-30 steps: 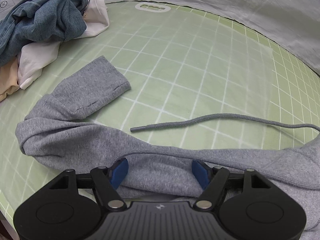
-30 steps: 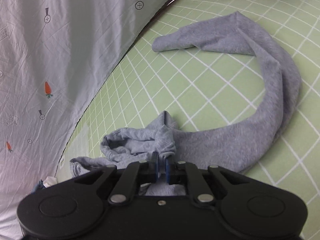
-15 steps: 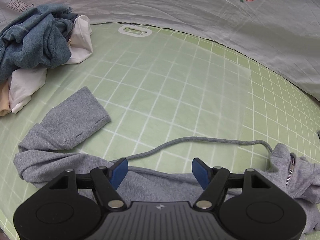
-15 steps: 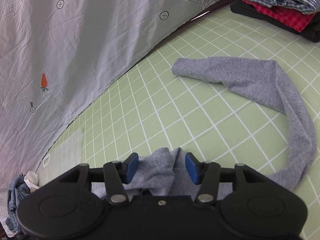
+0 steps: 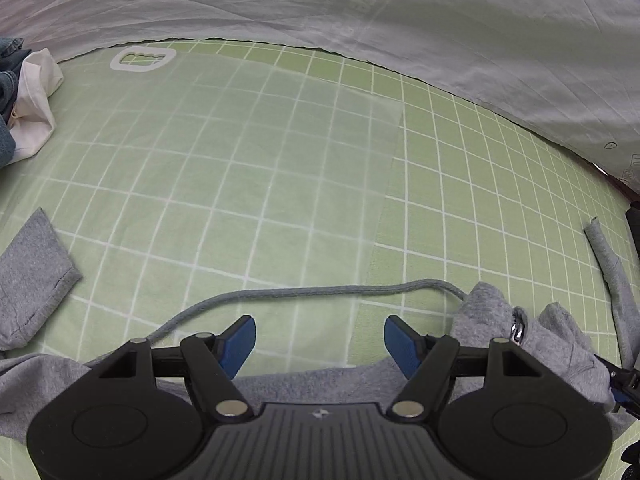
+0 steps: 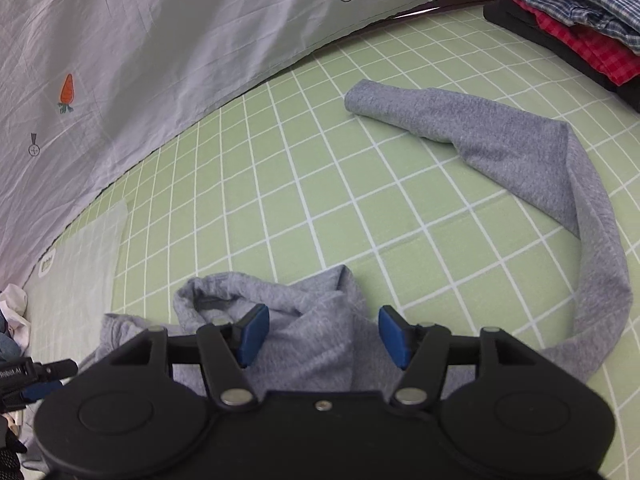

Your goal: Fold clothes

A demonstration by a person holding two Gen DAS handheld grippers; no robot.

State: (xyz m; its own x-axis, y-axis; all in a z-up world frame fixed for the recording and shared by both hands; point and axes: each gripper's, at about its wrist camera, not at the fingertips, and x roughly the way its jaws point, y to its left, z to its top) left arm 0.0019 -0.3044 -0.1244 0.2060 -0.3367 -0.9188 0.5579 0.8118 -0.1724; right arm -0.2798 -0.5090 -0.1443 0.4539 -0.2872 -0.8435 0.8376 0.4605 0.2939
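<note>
A grey hoodie (image 6: 316,332) lies on the green grid mat (image 5: 280,160). In the right wrist view one long sleeve (image 6: 520,152) curves away to the right and the bunched hood lies just beyond the fingers. My right gripper (image 6: 320,334) is open and empty over the fabric. In the left wrist view the hoodie (image 5: 500,328) shows its zipper, its grey drawstring (image 5: 320,292) trails left, and the other sleeve cuff (image 5: 32,276) lies at far left. My left gripper (image 5: 320,344) is open and empty, above the hoodie's edge.
A pile of blue and white clothes (image 5: 24,100) sits at the far left. Folded plaid and red clothes (image 6: 572,12) are stacked at the far right. A grey printed sheet (image 6: 160,40) hangs behind the mat. A translucent sheet (image 5: 280,140) covers part of the mat.
My right gripper has opened and let go of the hoodie. Both grippers have drawn back and turned; the drawstring and hood have slid toward the near edge.
</note>
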